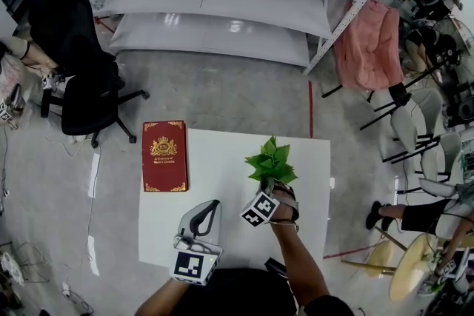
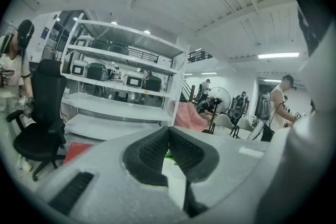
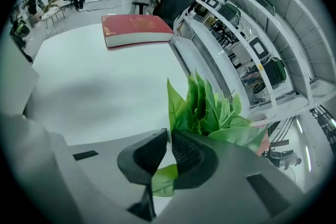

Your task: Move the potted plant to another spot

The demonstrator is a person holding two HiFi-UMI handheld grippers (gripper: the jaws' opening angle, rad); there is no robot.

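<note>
Potted plant (image 1: 271, 161) is clamped in right gripper (image 1: 274, 189); red book's (image 1: 164, 156) gold lettering unreadable.

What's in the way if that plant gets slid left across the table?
Nothing in the middle: the table is bare beside the potted plant, which the right gripper holds. Only the red book at the far left corner and the left gripper by the near edge are on that side.

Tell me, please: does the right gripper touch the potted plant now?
Touching. The right gripper view shows the right gripper pinching the potted plant: leaves pass between its jaws.
</note>
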